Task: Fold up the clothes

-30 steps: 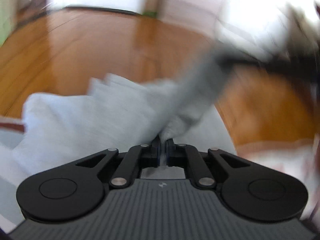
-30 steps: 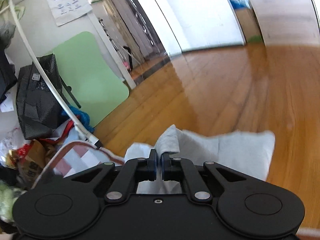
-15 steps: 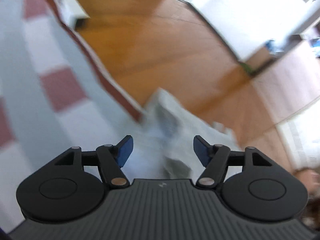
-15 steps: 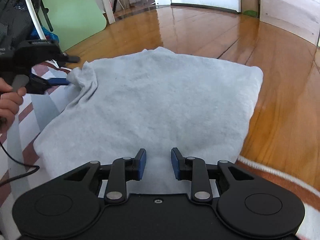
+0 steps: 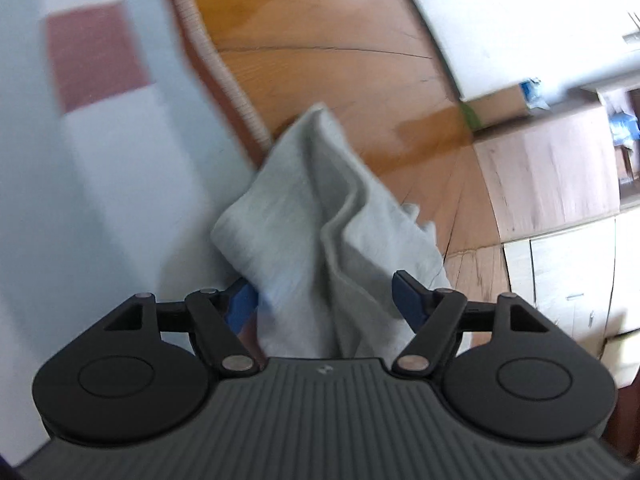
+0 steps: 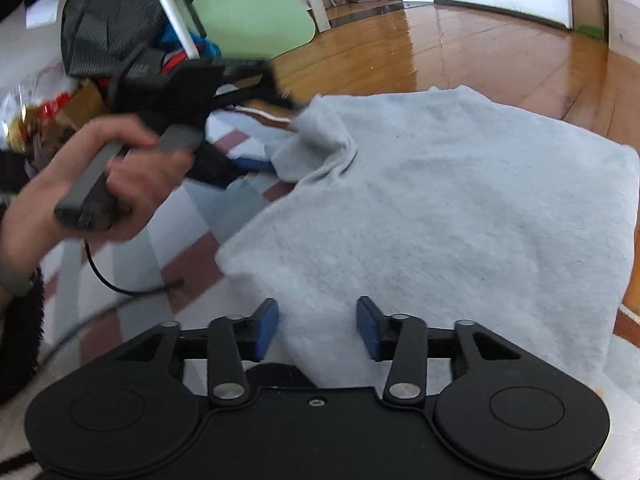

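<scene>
While both our grippers, left and right, gape, the sweater's bunched corner near the rug edge may, apparently, crease.

Person's hand and checked rug blurred

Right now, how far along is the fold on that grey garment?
Done: the grey garment lies folded flat on the checked rug. In hand: nothing; both the left hand-held gripper and right hand-held gripper are open. Left: the bunched corner by the left one.
</scene>
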